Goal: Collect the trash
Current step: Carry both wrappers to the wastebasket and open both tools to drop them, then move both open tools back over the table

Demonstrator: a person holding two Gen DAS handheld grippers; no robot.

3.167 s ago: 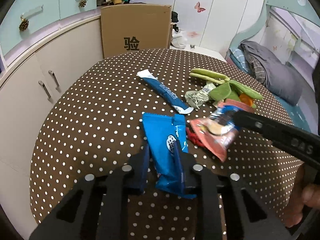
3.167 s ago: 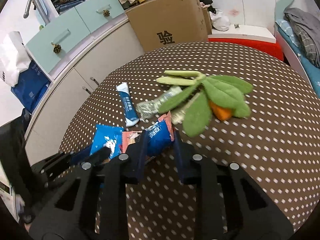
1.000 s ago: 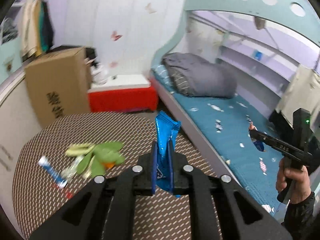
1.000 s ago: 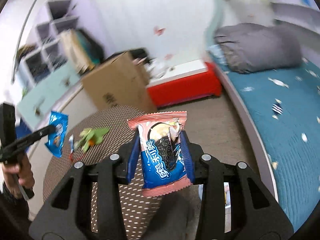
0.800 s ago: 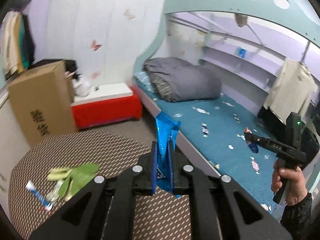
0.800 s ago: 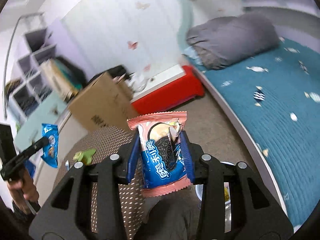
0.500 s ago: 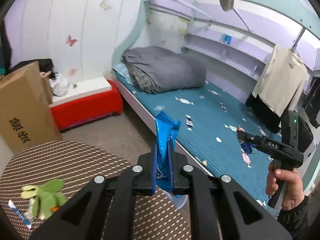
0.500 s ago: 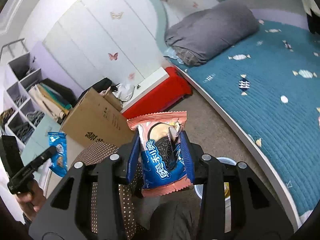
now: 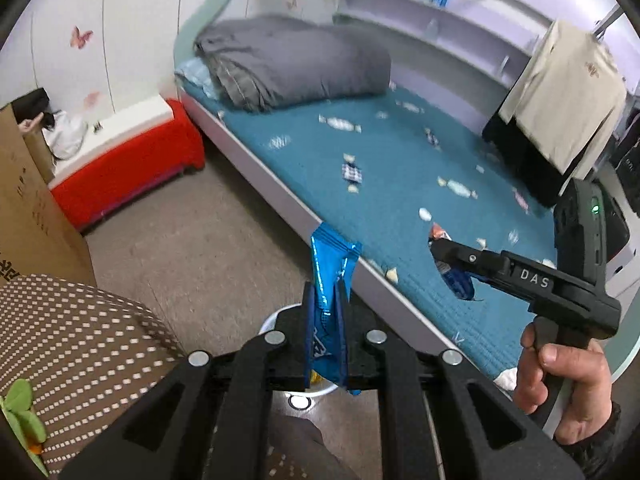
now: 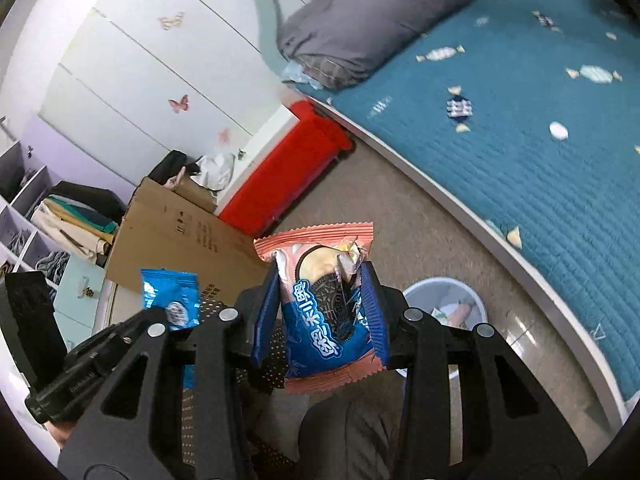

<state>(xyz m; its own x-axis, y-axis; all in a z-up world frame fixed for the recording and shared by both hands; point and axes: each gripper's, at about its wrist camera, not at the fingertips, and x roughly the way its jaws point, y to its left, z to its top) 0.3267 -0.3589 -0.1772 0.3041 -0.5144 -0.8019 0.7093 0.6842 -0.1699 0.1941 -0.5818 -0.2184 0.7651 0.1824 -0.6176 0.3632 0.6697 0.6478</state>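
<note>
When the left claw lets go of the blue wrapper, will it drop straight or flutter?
The blue wrapper looks thin and crinkled, pinched flat in the left claw, so it is probably very light and may flutter. Its free top stands up, so the foil seems somewhat stiff. The trash bin lies below, so a low release seems safer.

Both grippers are matte black plastic with triangular cut-outs in their linkage arms and round silver screws at the pivots, the right gripper (image 9: 436, 250) carrying white "DAS" lettering and a lit green dot on its rear block, blue ribbed pads (image 10: 376, 312) lining its fingers, and a dark sleeve (image 9: 604, 436) covering the wrist behind it.
</note>
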